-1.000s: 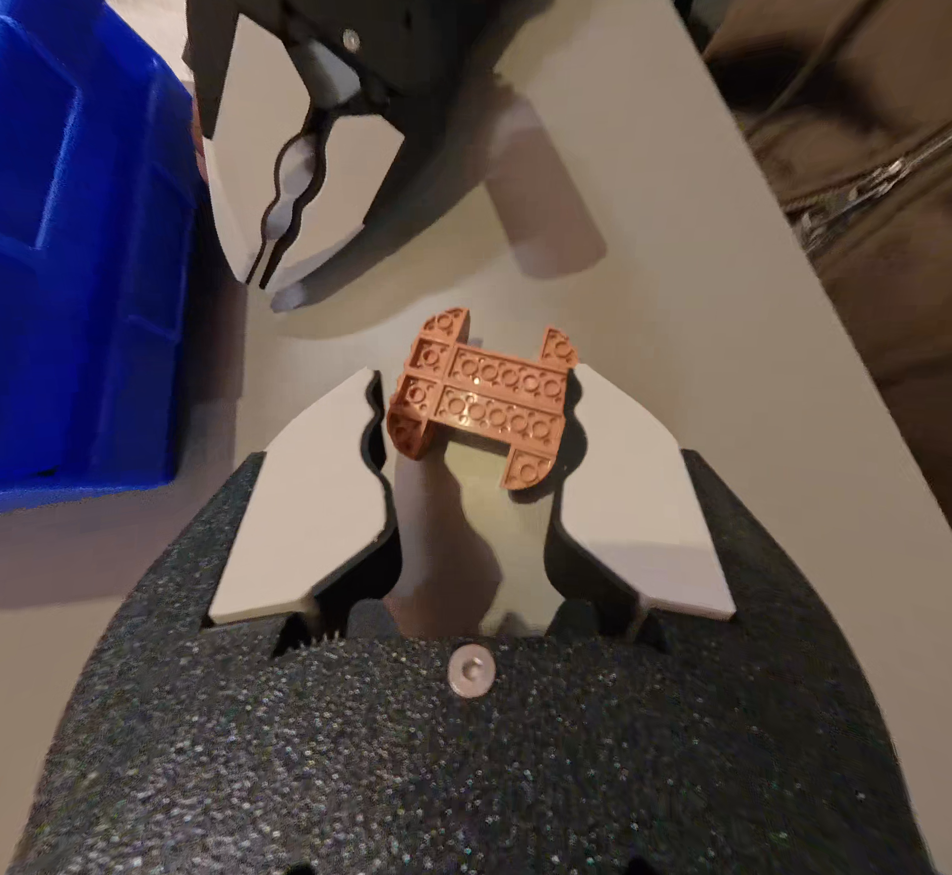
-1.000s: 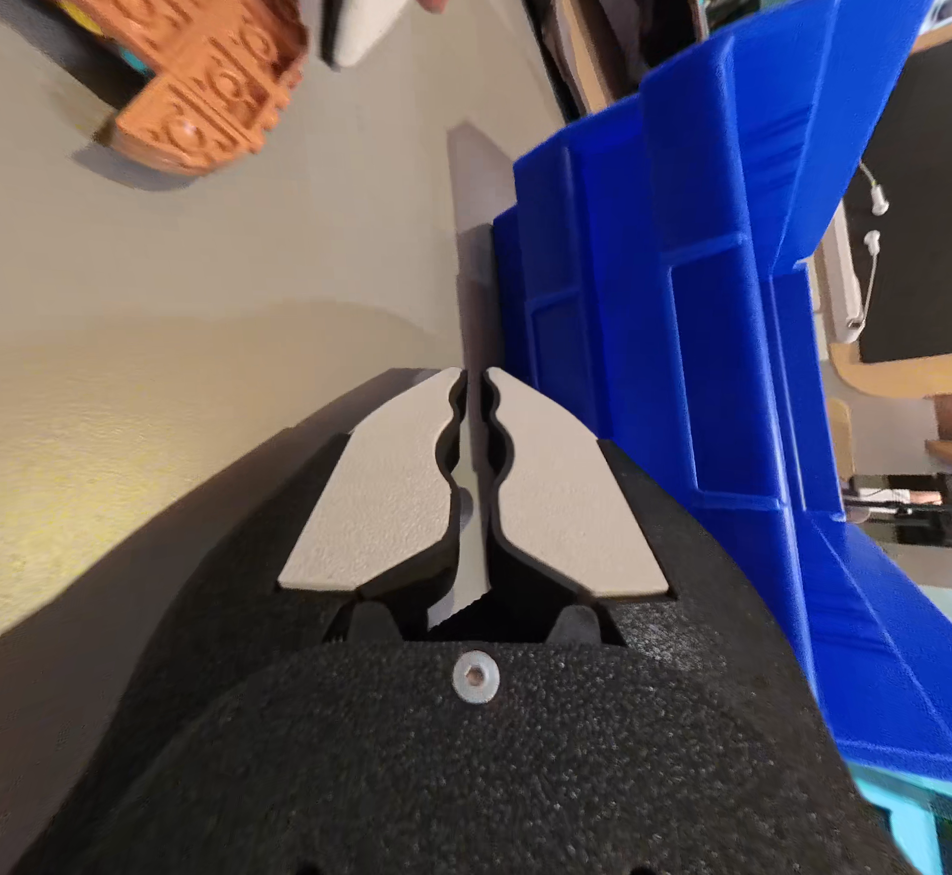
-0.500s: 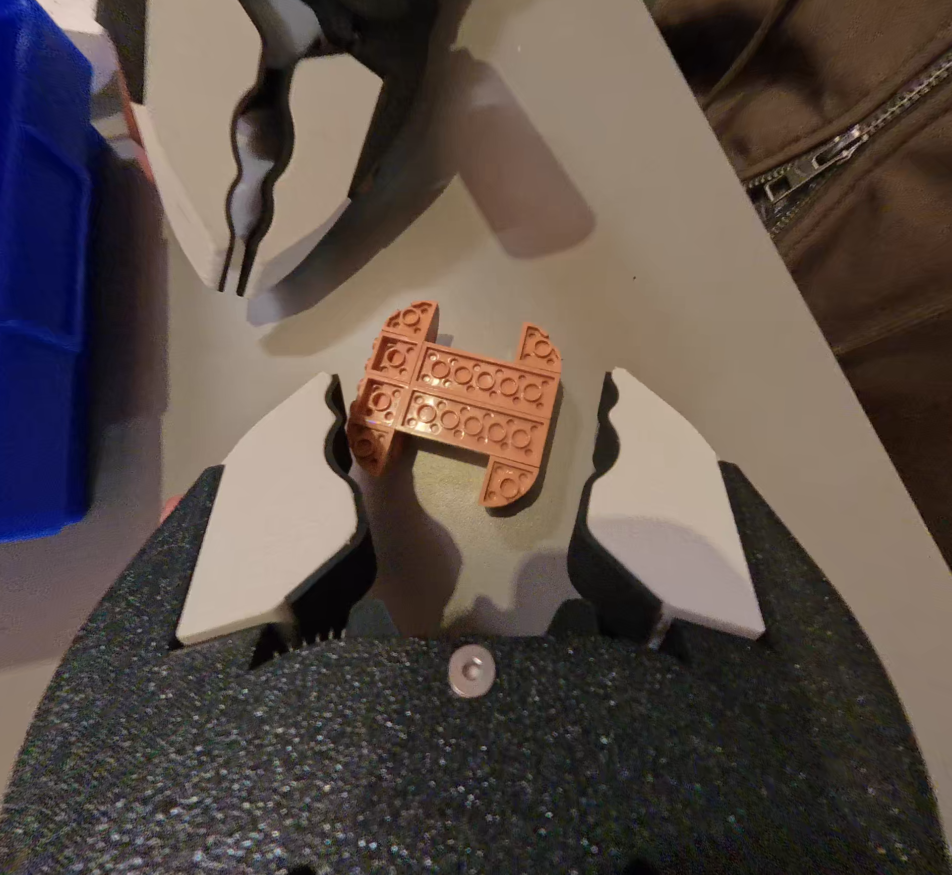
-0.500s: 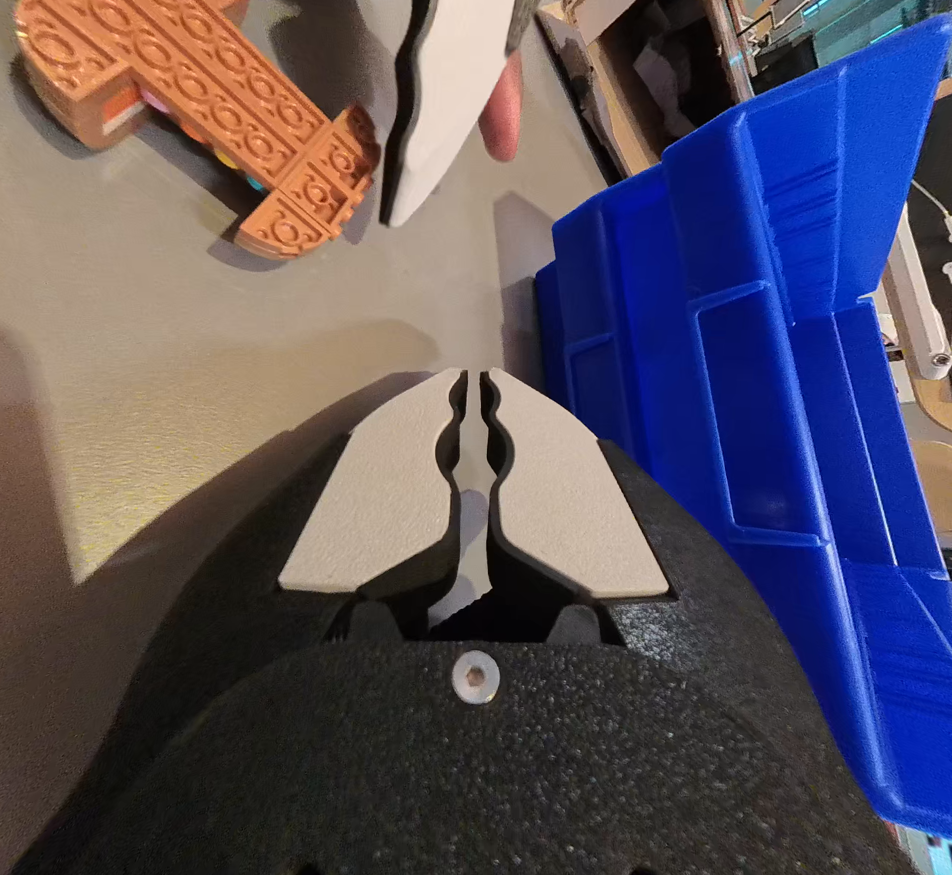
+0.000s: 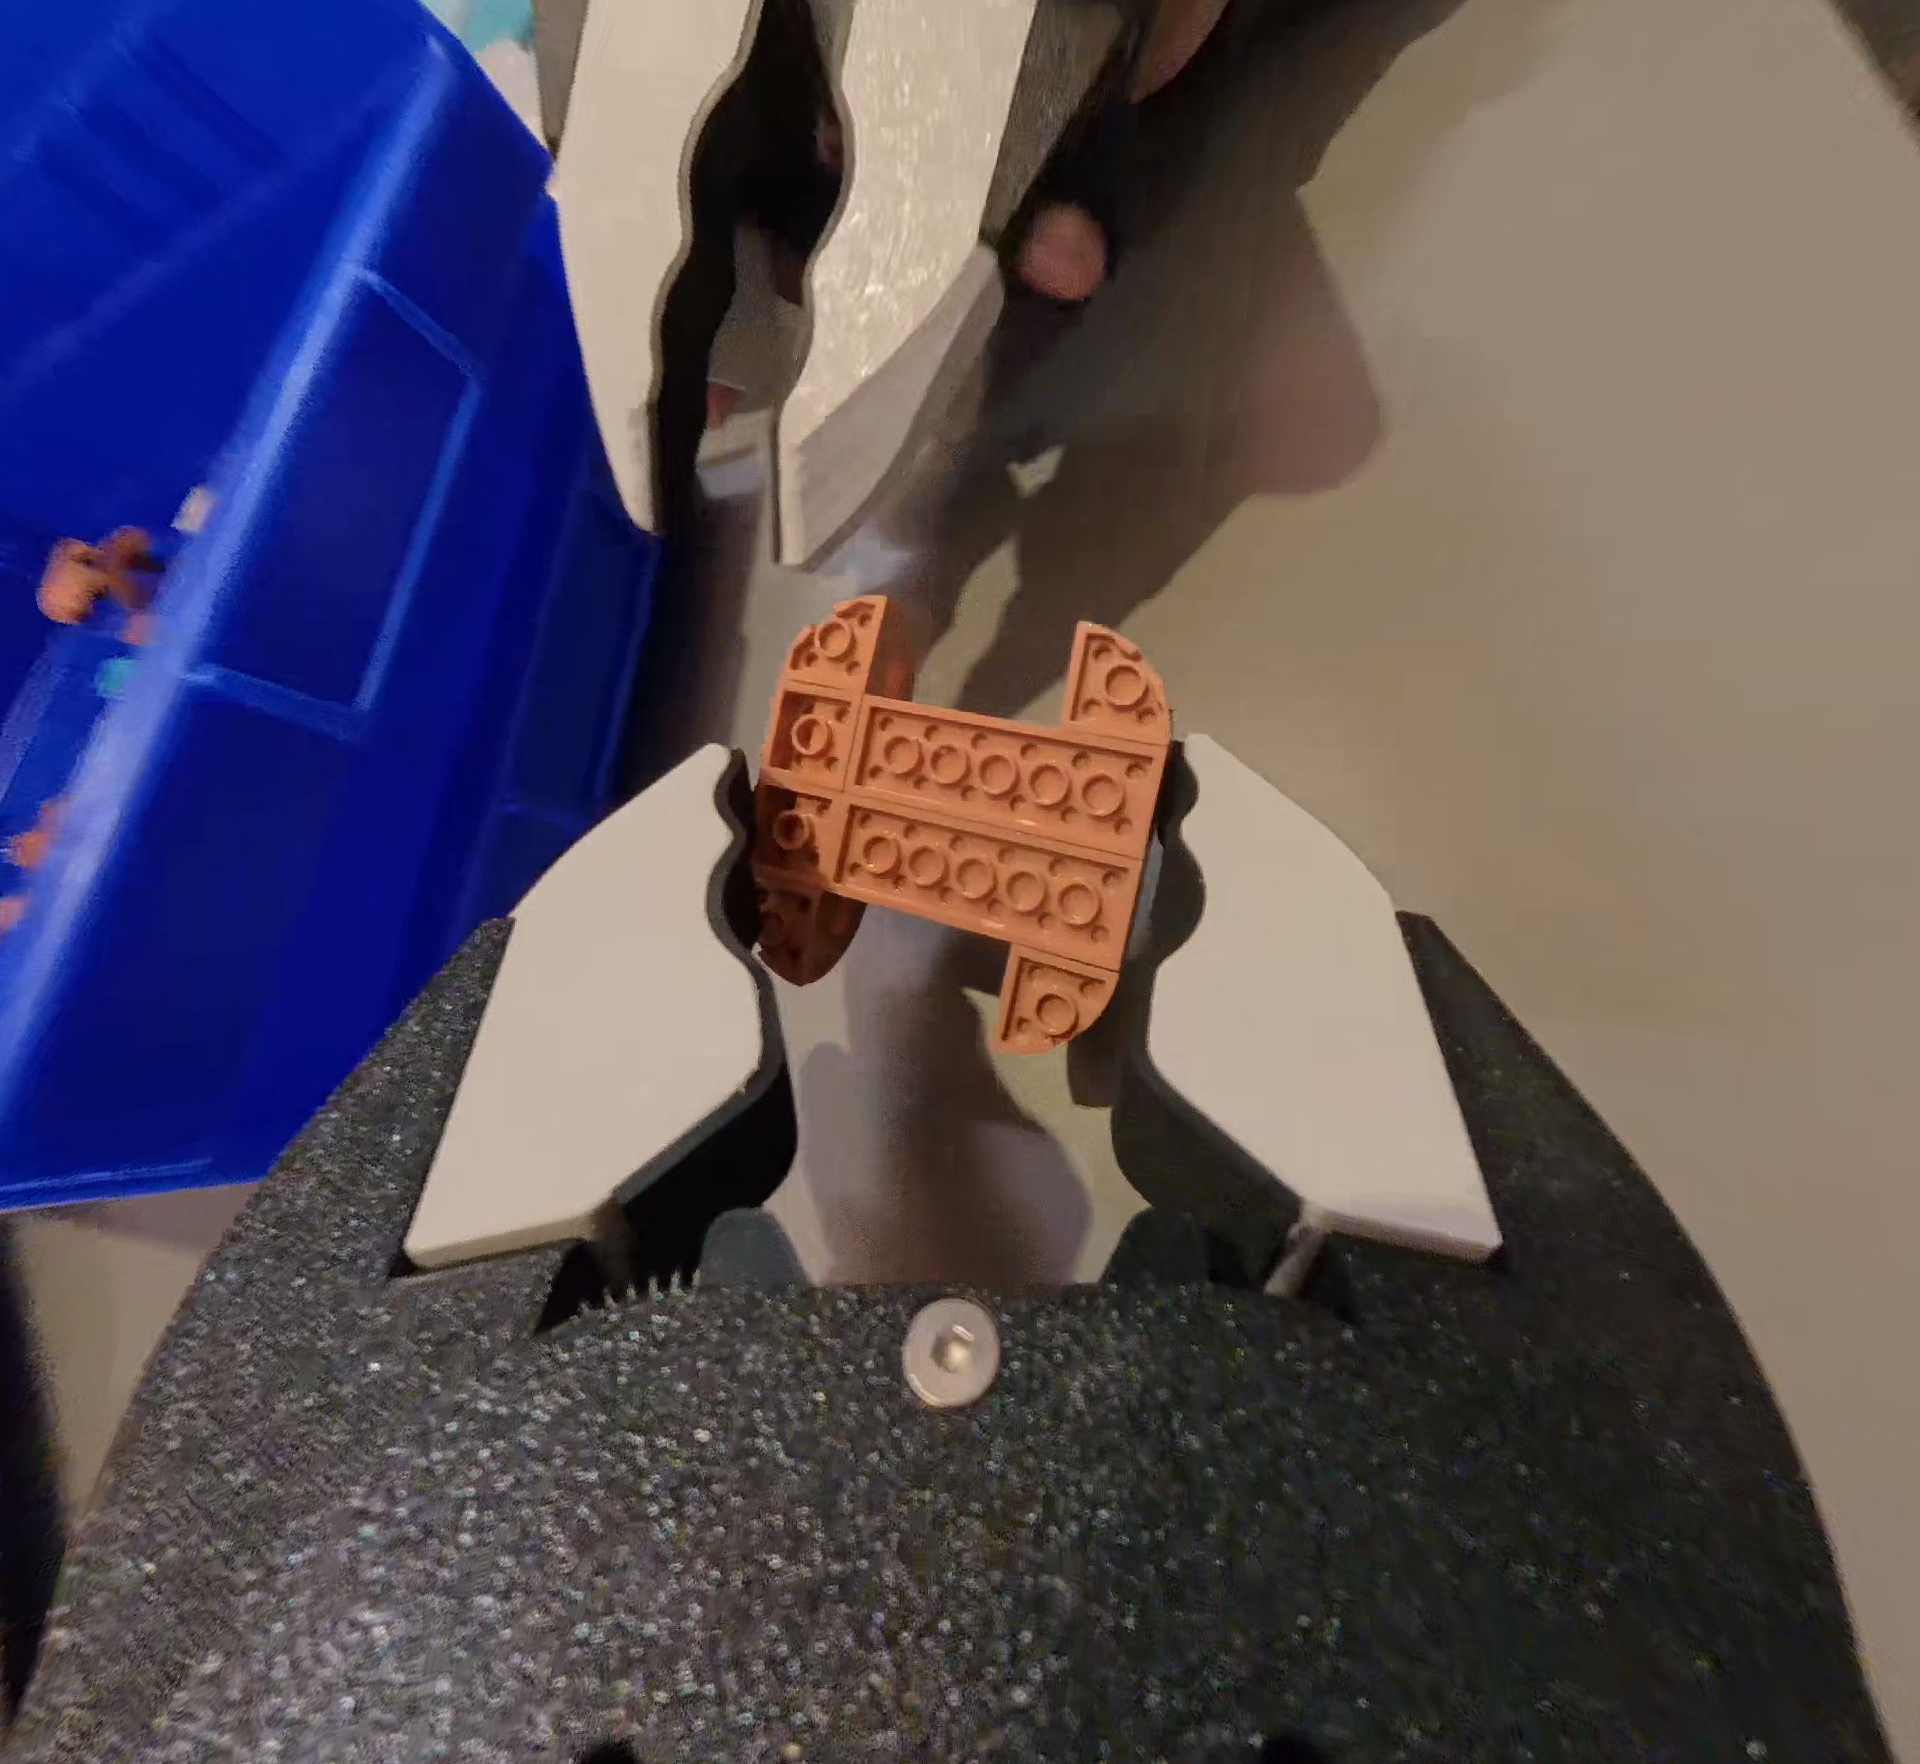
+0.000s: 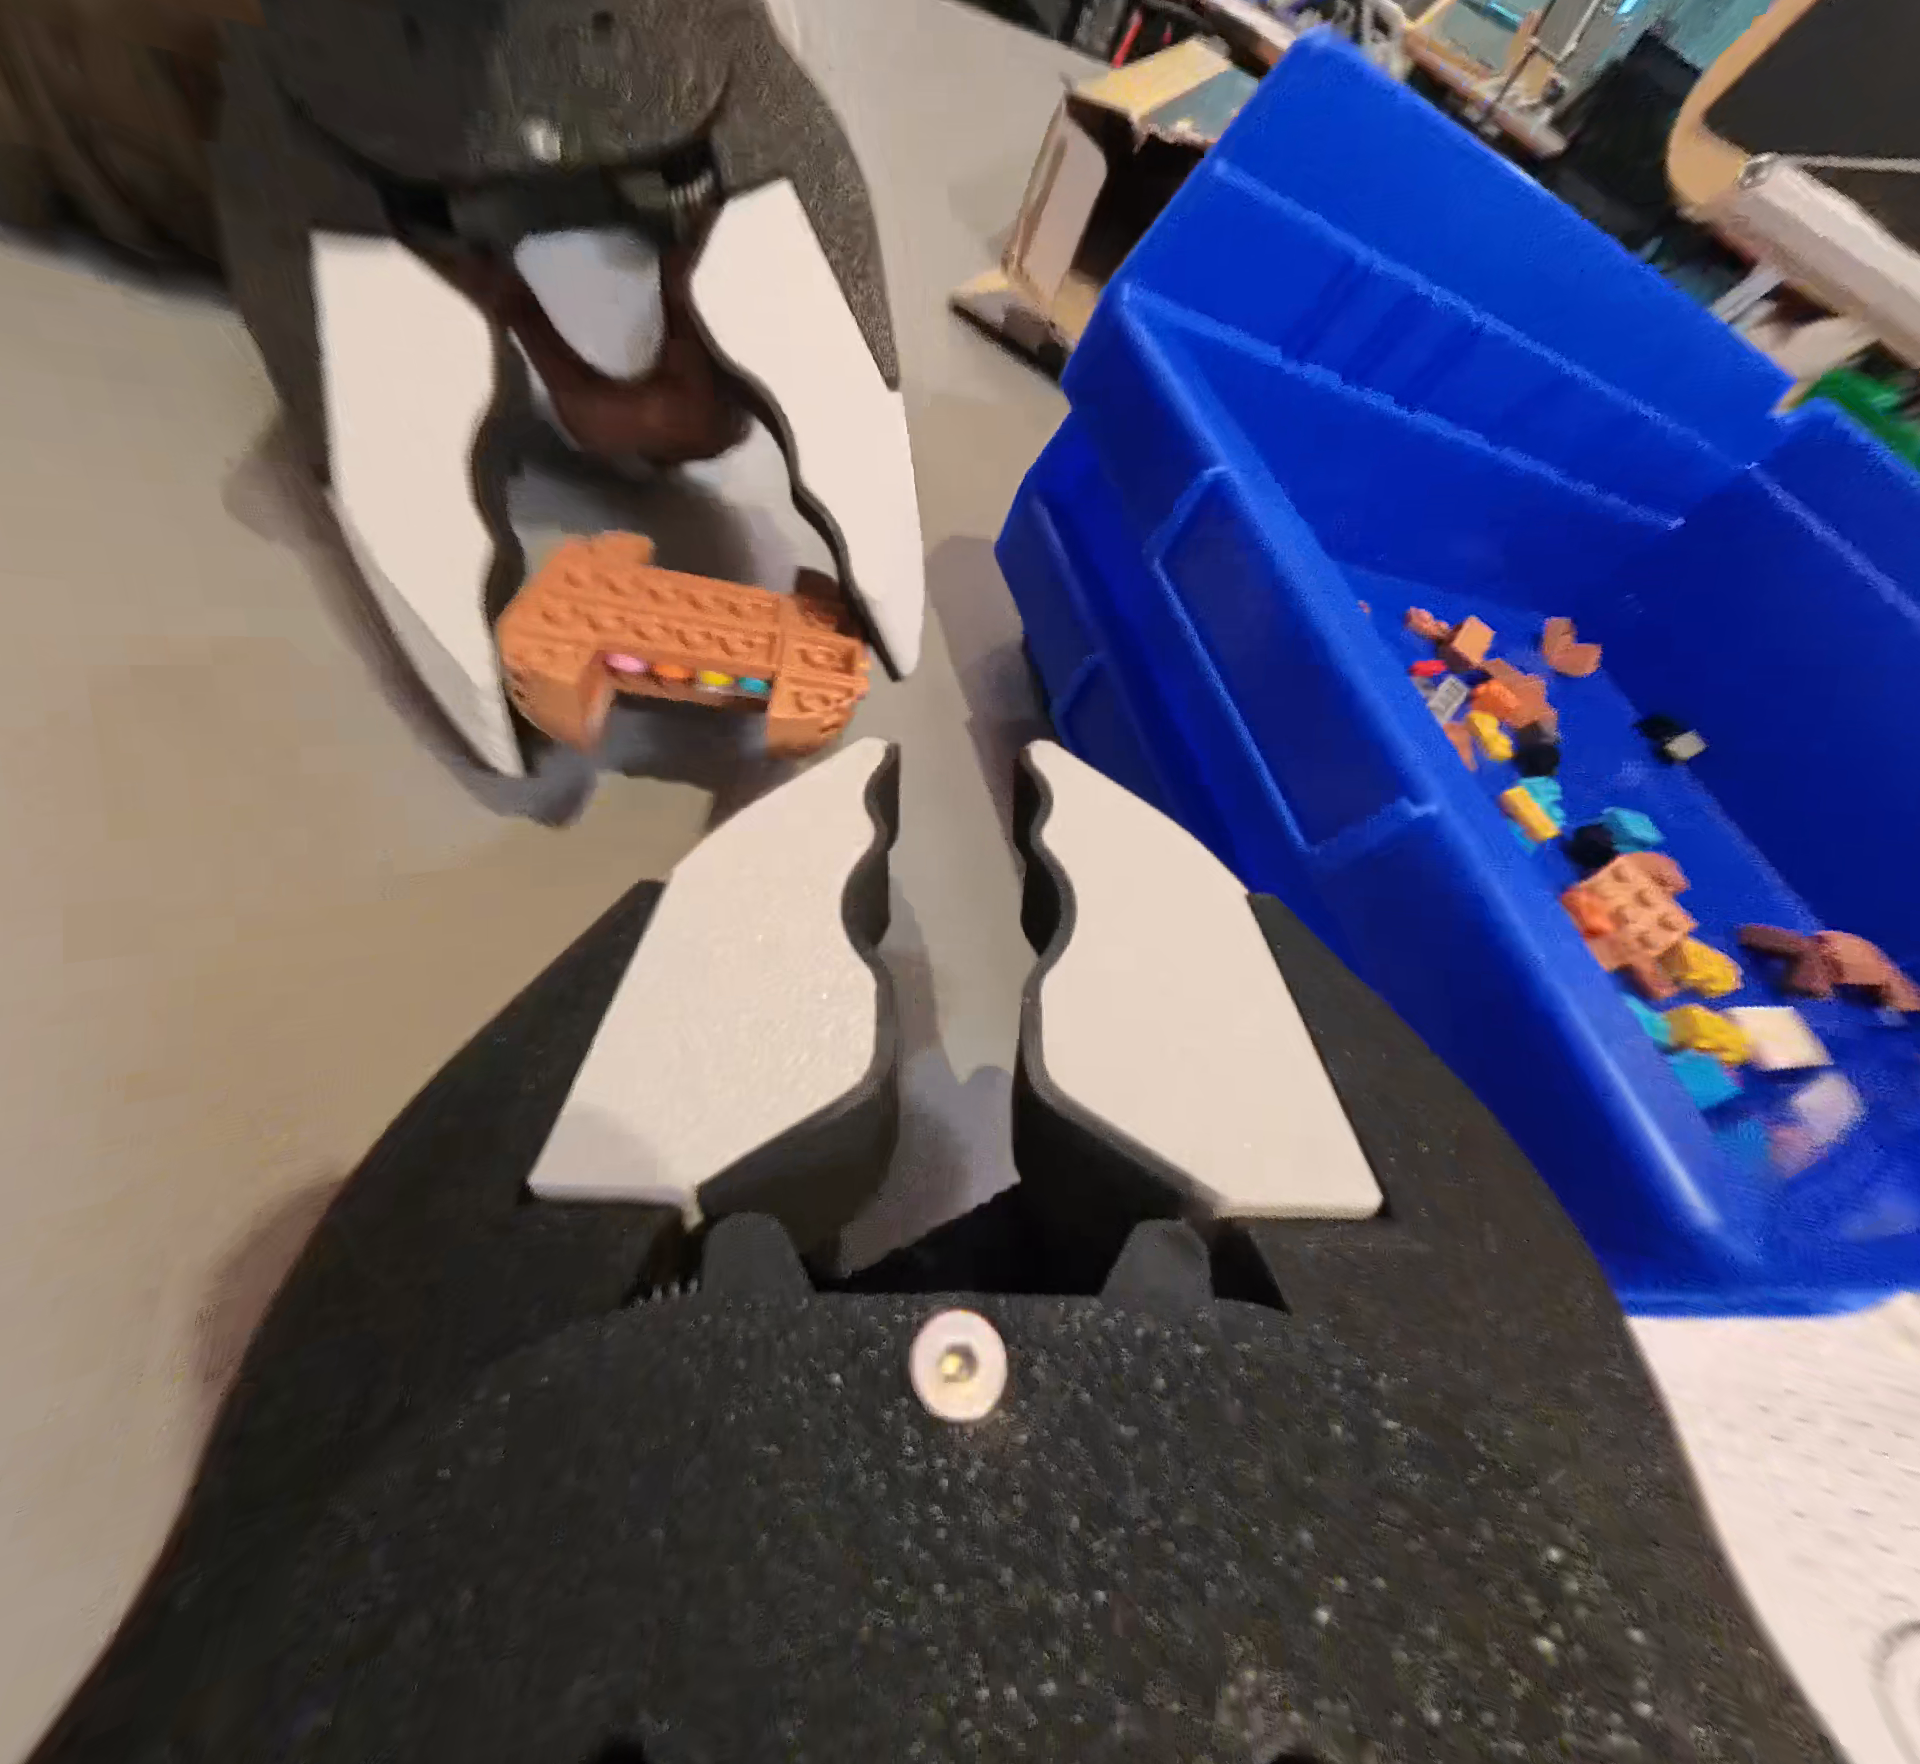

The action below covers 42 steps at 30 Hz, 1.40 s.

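**Beside the blue bin, a brick assembly between two grey fingers**

Just beside the blue plastic bin, an orange-brown H-shaped assembly of studded toy bricks sat clamped in the left gripper, one grey finger pressed to each of its ends. Whether it rested on the pale grey tabletop or hung just above it could not be told. On the far side of the assembly from the left gripper, the right gripper pointed at it, parted and holding nothing, close to the bin's wall. Inside the bin lay loose small bricks in orange, brown, yellow and teal.
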{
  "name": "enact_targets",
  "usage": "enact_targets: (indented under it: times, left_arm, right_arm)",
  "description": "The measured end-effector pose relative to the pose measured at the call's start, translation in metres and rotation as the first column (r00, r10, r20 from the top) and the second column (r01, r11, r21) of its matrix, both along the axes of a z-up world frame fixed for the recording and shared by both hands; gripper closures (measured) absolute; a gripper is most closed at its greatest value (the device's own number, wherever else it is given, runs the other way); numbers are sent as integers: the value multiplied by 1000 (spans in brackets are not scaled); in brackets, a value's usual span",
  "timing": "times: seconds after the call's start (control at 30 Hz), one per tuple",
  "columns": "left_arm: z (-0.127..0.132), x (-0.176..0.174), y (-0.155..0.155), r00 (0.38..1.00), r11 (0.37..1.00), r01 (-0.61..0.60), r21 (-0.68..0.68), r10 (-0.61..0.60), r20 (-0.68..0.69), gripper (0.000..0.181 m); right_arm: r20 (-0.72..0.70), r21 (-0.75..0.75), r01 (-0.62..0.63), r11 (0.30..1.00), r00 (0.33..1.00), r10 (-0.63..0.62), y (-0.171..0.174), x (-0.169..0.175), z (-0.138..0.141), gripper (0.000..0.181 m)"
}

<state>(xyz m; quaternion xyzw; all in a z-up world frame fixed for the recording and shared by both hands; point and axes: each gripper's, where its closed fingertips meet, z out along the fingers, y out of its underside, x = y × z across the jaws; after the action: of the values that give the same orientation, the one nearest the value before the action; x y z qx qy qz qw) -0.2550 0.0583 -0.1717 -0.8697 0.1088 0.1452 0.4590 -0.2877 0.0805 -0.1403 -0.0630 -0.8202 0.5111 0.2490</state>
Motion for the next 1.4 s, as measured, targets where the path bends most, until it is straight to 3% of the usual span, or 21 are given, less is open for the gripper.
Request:
enact_targets:
  times: [0.1, 0.23, 0.47, 0.67, 0.8, 0.87, 1.03, 1.1, 1.2, 1.4]
  left_arm:
    - [11, -14, 4, 982, 997, -66, 44, 72, -173, 106]
    - [21, -23, 6, 923, 993, -93, 79, 116, -366, 106]
    - [36, -12, 12, 737, 996, -62, 65, 90, -670, 106]
    - [32, -7, 14, 632, 999, -53, 0, 34, -774, 106]
    - [34, -3, 17, 669, 999, -25, 26, 36, -742, 106]
    - [34, -3, 16, 731, 998, -15, 53, 47, -681, 107]
    - [46, -3, 10, 935, 975, -9, 221, 86, -344, 108]
    - [51, -4, 7, 979, 961, -30, 276, 83, -185, 108]
    - [44, -9, 5, 997, 961, -73, 267, 78, -5, 106]
    - [11, -11, 7, 981, 985, -133, 107, 115, 159, 107]
  right_arm:
    - [167, -135, -55, 989, 983, 77, 1, 8, 7, 150]
    - [374, -266, -92, 960, 908, 191, -5, 17, 10, 135]
    - [467, -387, -70, 919, 845, 261, -6, 17, 21, 134]
    - [481, -422, -127, 898, 808, 340, -14, 29, 25, 152]
    - [457, -407, -131, 904, 828, 325, -14, 28, 24, 160]
    - [445, -397, -118, 910, 842, 304, -13, 24, 24, 161]
    - [388, -403, -64, 913, 892, 234, -4, 11, 31, 166]
    - [361, -402, -49, 914, 909, 208, -1, 7, 33, 175]
    - [345, -385, -39, 922, 921, 183, 0, 4, 31, 176]
    - [296, -366, -54, 929, 940, 172, -3, 8, 32, 181]
